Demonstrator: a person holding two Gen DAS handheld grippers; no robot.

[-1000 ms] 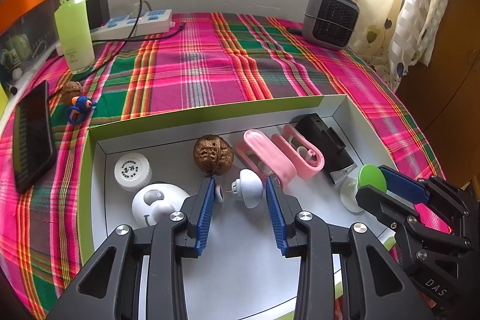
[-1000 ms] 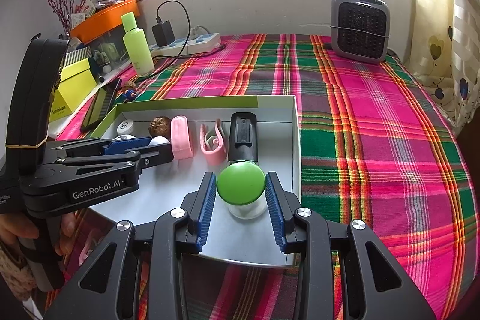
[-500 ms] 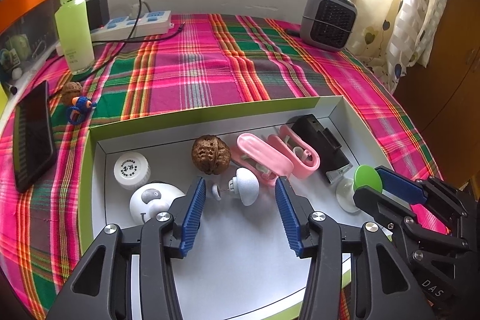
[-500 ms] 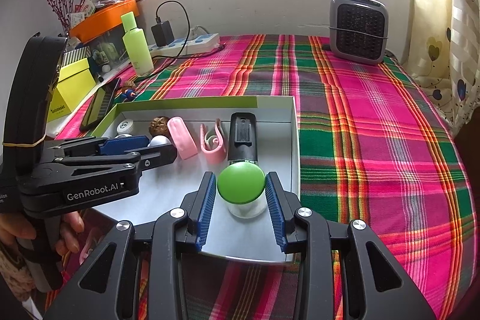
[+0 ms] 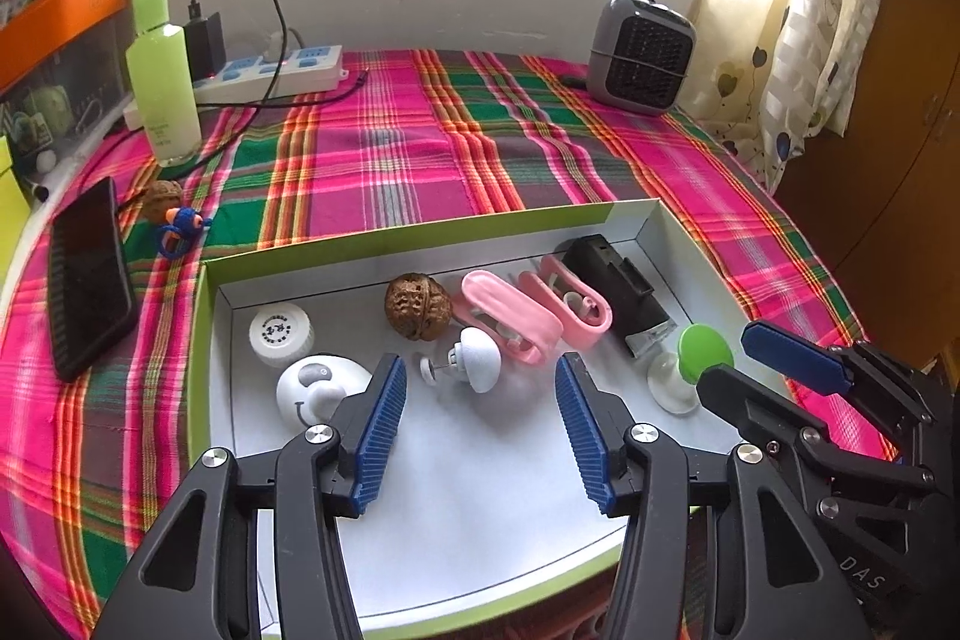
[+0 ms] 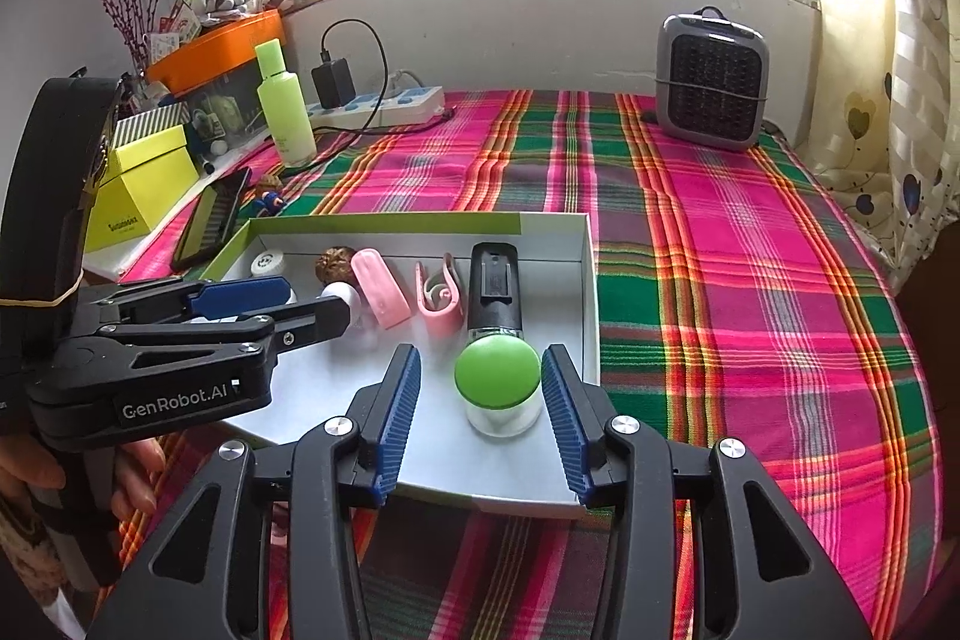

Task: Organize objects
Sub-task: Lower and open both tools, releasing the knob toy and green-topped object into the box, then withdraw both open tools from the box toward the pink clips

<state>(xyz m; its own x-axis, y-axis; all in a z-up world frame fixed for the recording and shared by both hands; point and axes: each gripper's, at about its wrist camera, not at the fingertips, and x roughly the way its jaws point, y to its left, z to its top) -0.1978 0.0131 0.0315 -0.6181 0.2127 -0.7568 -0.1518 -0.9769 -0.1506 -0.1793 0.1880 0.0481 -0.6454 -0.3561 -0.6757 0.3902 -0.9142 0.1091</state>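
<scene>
The left claw (image 5: 477, 403) stands wide, its jaws having just been opening, and nothing is gripped; the white knob (image 5: 477, 358) lies loose on the tray (image 5: 480, 508) floor just past the tips, lower centre of the frame. The right claw (image 6: 480, 388) is half open, its jaws likewise just opening, with the green-capped jar (image 6: 497, 388) standing between the pads and a sliver of gap on each side, so it reads as let go. The knob looks light, hard and smooth, apt to roll on its dome; its thin pin is the weak part, so the dome's flanks are the place to pinch. The jar seems light, rigid plastic, a little slick; the cap's sides give the surest hold. Left of the knob sit a walnut (image 5: 418, 306) and two pink clips (image 5: 510, 325). The left view alone shows the round white smiley piece (image 5: 312, 388) at lower left; the right view alone shows the hand (image 6: 135, 472) and the yellow box (image 6: 141, 187) at the left edge, off the plaid tabletop (image 6: 720, 250).
</scene>
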